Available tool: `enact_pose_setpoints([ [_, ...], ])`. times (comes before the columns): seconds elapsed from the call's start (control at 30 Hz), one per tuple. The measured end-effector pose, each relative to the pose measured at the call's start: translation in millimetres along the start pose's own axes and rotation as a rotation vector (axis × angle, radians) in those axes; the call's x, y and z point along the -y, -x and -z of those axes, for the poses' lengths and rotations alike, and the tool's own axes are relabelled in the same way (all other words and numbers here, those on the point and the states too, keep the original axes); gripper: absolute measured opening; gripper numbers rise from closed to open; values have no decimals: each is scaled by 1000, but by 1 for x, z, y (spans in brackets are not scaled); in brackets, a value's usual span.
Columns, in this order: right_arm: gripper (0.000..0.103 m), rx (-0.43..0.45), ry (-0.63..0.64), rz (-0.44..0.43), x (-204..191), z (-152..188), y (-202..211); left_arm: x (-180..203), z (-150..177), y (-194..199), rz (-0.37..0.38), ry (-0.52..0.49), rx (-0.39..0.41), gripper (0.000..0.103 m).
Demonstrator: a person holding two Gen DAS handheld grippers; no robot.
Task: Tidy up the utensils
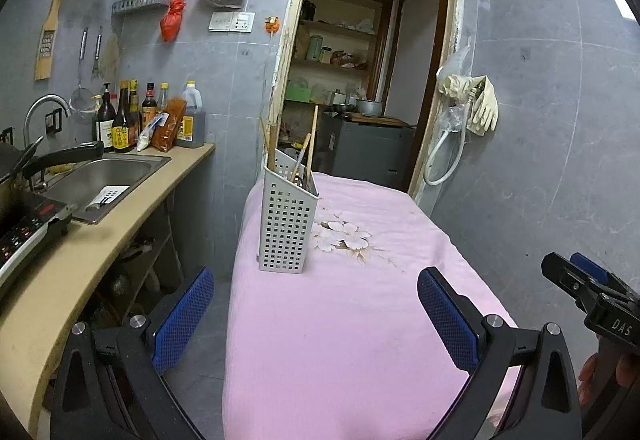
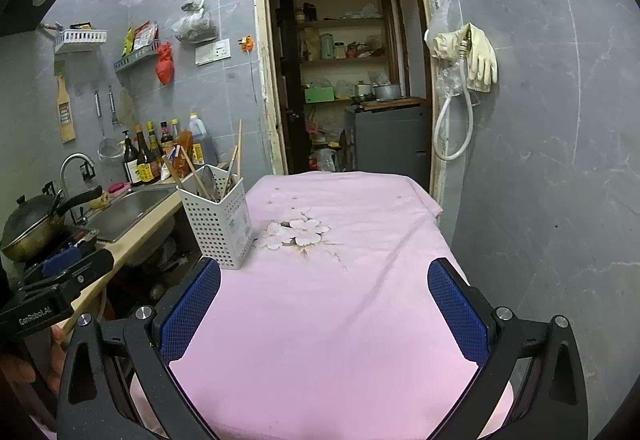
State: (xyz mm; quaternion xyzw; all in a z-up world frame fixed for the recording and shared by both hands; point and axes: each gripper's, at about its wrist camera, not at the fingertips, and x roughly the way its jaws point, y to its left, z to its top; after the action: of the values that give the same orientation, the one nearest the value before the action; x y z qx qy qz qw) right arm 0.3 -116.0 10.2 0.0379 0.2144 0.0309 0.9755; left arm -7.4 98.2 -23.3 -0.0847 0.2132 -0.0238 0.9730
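A white perforated utensil holder (image 1: 286, 228) (image 2: 219, 224) stands upright near the left edge of the pink-clothed table (image 1: 340, 320) (image 2: 340, 300). Several wooden chopsticks (image 1: 311, 141) (image 2: 188, 165) and a metal spoon (image 2: 209, 181) stick out of it. My left gripper (image 1: 316, 304) hovers open over the table's near end, short of the holder, nothing between its blue pads (image 1: 184, 316). My right gripper (image 2: 324, 300) is open too, empty, with the holder ahead to its left. Each gripper shows at the edge of the other's view: the right gripper's body (image 1: 592, 296), the left gripper's body (image 2: 60, 280).
A counter (image 1: 100, 240) with a steel sink (image 1: 104, 175), sauce bottles (image 1: 132, 119), a stove (image 1: 28, 224) and a wok (image 2: 32, 224) runs along the left. A doorway (image 1: 360, 59) opens behind the table. Rubber gloves (image 2: 478, 57) and a hose hang on the right wall.
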Motion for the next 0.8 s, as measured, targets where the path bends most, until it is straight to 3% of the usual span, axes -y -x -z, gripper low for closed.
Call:
enact_pose_setpoints([
  [0.8, 102, -26, 8, -18, -11, 5, -3, 2, 2, 5, 1, -15, -6, 102],
])
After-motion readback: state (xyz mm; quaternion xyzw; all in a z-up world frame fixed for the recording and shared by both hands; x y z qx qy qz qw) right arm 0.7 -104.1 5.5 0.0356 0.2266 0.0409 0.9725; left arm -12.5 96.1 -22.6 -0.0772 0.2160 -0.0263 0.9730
